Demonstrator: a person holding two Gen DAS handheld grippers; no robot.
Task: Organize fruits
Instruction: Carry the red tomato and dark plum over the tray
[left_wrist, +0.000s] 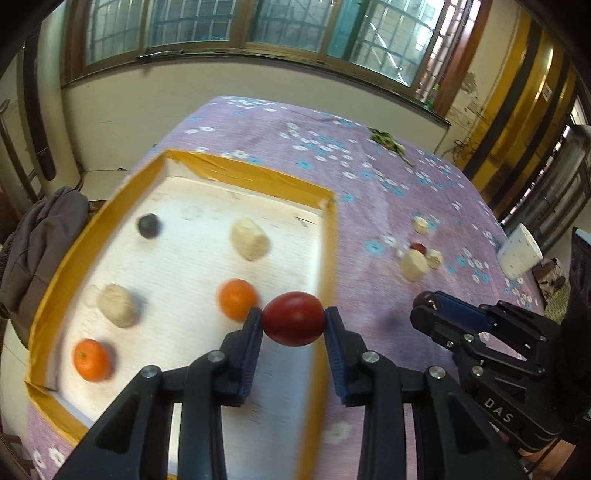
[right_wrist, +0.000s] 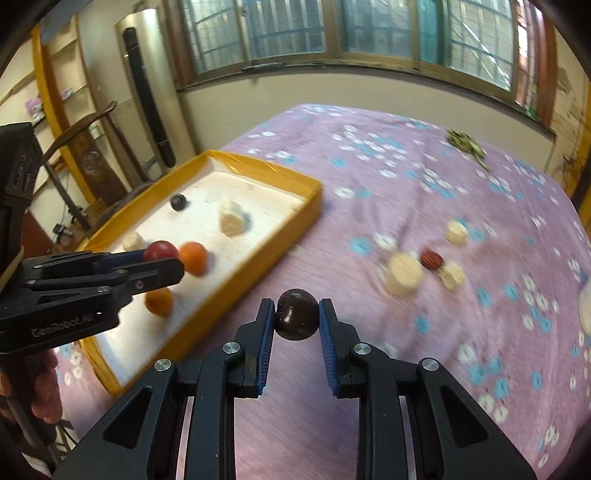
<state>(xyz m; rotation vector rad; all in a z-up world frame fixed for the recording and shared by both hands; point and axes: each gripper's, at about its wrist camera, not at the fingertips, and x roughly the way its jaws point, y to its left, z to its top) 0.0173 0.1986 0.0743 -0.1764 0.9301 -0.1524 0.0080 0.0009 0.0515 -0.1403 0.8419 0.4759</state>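
My left gripper (left_wrist: 293, 318) is shut on a red tomato-like fruit (left_wrist: 293, 317) and holds it above the right edge of the yellow-rimmed tray (left_wrist: 328, 236). The tray holds two oranges (left_wrist: 238, 298), two pale pieces (left_wrist: 249, 238) and a dark round fruit (left_wrist: 148, 225). My right gripper (right_wrist: 297, 319) is shut on a dark purple fruit (right_wrist: 297, 318) above the purple cloth, right of the tray (right_wrist: 295, 229). It also shows in the left wrist view (left_wrist: 424, 301). The left gripper shows in the right wrist view (right_wrist: 162, 258).
On the flowered purple cloth (right_wrist: 406, 184) lie pale round pieces (right_wrist: 404, 275) and a red date (right_wrist: 431, 259) to the right. A green sprig (right_wrist: 467, 144) lies far back. A white object (left_wrist: 519, 254) stands at the right edge. A wall and windows stand behind.
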